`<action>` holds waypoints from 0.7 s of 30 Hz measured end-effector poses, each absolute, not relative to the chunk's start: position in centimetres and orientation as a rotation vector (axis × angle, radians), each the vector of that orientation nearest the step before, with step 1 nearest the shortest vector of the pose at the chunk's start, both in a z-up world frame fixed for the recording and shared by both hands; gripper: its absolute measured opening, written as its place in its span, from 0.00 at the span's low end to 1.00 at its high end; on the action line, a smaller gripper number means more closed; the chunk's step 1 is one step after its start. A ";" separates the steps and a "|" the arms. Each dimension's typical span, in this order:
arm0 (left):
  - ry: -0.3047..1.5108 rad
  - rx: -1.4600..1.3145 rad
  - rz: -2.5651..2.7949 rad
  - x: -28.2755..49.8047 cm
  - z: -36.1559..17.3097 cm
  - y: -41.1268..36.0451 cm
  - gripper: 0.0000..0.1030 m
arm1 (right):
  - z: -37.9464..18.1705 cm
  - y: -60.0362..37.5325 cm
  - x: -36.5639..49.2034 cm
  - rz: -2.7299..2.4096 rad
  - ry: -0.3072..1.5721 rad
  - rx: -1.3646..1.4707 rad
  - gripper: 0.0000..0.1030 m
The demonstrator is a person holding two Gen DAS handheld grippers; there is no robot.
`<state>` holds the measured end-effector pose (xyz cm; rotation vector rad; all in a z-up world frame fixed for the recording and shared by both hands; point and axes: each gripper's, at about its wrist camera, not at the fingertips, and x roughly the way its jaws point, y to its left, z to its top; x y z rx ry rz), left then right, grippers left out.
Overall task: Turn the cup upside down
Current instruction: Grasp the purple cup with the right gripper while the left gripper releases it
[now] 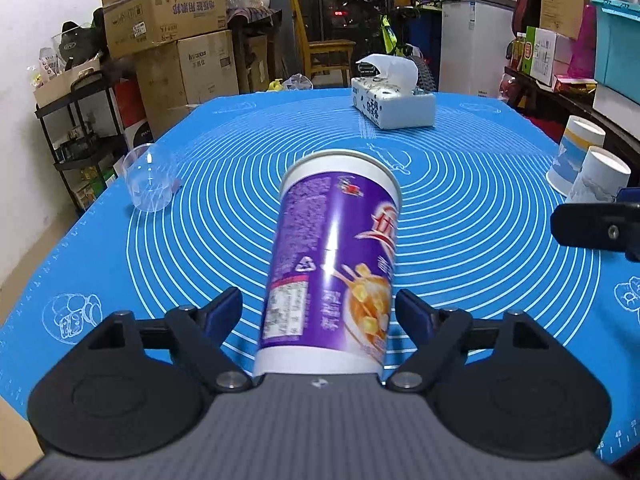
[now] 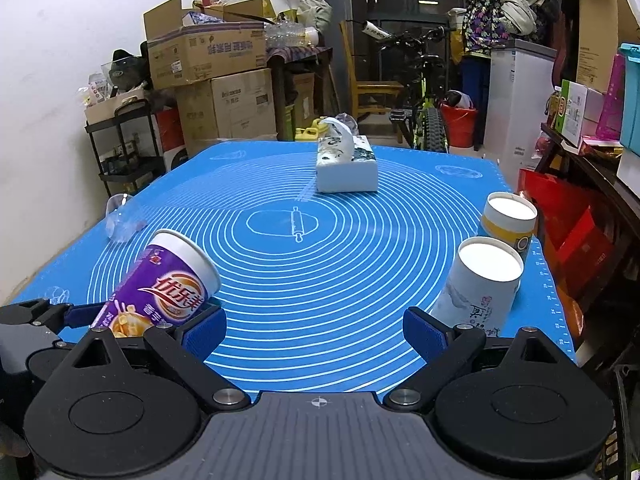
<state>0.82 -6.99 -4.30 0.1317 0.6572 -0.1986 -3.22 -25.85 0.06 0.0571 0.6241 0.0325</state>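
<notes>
A purple paper cup lies tilted between the fingers of my left gripper, its white rim pointing away from the camera, above the blue mat. The right pad touches the cup; the left pad stands a little off it. In the right wrist view the same cup is held tilted at the lower left by the left gripper's fingers. My right gripper is open and empty over the mat's near edge; part of it shows at the right edge of the left wrist view.
Two upside-down paper cups stand at the mat's right edge. A clear plastic cup stands at the left edge. A tissue box sits at the far side. Boxes, shelves and a bicycle surround the table.
</notes>
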 end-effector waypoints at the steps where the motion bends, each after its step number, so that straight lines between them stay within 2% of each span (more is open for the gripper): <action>1: 0.652 0.127 -0.203 0.8 -4.2 -6.9 0.83 | 0.1 -25.9 -3.3 0.033 0.623 0.056 0.93; 11: 0.641 0.112 -0.223 0.7 -3.5 -6.9 0.84 | 0.4 -25.9 -3.2 0.038 0.622 0.042 0.92; 16: 0.578 0.073 -0.259 -0.7 -0.7 -6.6 0.84 | 1.8 -25.5 -3.1 0.068 0.605 -0.031 0.93; 20: 0.522 0.051 -0.202 -1.1 1.7 -5.4 0.98 | 3.7 -23.0 -2.7 0.162 0.616 -0.275 0.98; 21: 0.523 0.037 -0.182 -0.9 2.1 -4.9 0.98 | 4.1 -21.8 -2.6 0.180 0.606 -0.385 0.98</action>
